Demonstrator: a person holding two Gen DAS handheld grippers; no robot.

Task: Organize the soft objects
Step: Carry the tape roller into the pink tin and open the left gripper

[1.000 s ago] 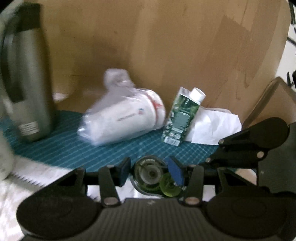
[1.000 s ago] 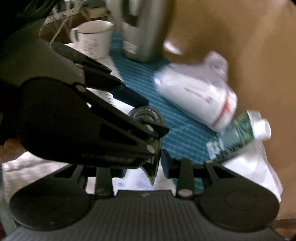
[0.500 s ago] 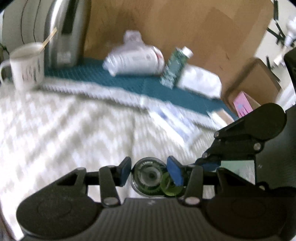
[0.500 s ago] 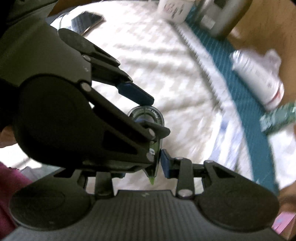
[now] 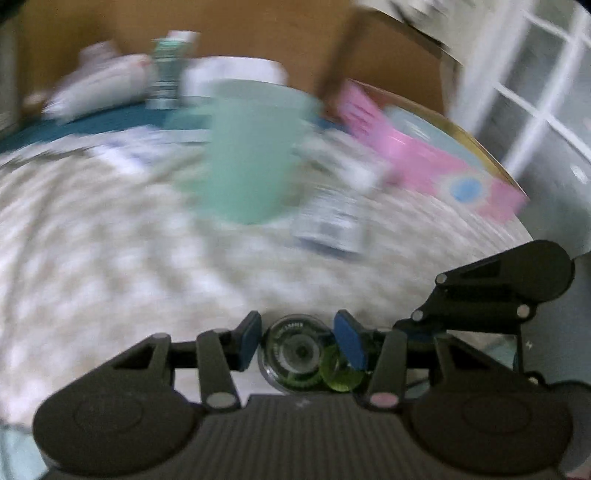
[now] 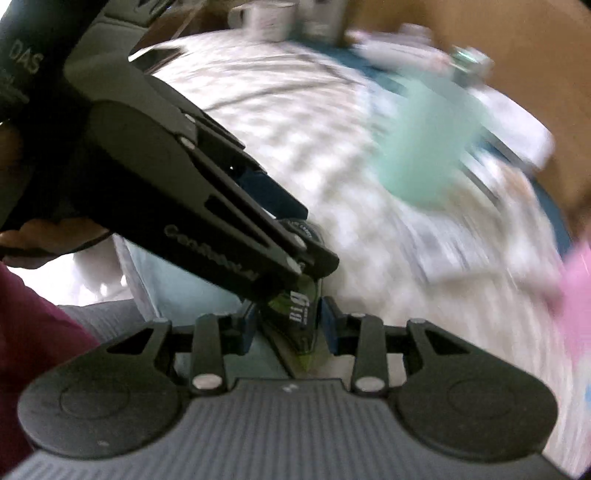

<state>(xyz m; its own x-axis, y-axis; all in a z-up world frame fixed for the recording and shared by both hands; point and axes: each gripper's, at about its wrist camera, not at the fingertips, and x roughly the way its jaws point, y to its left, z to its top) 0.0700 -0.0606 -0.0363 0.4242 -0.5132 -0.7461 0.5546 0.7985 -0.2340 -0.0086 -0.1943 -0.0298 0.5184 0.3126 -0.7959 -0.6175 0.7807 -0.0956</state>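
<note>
A clear green tape dispenser [image 5: 295, 354] hangs between both grippers. My left gripper [image 5: 299, 343] has its blue pads shut on the round end. From the right side the right gripper [image 5: 495, 291] reaches in. In the right wrist view my right gripper [image 6: 288, 326] is shut on the dispenser's pointed green end [image 6: 299, 317], and the left gripper [image 6: 184, 184] crosses in from the upper left. A blurred mint-green soft thing [image 5: 251, 155] lies ahead on the patterned white cloth [image 5: 110, 240]. Beyond it lie a white wrapped bundle [image 5: 99, 88] and a white packet [image 5: 236, 74].
A pink packet [image 5: 424, 158] lies at the right near the table's rim. A small blue and white pack [image 5: 332, 218] sits beside the mint thing. A green carton [image 5: 170, 70] stands on the teal mat before a cardboard wall. A mug [image 6: 262, 14] stands far back. A hand [image 6: 44, 236] holds the left gripper.
Both grippers, still holding the tape dispenser, have swung away from the teal mat and the flask, back and to the right. The mint thing and pink packet have come into view.
</note>
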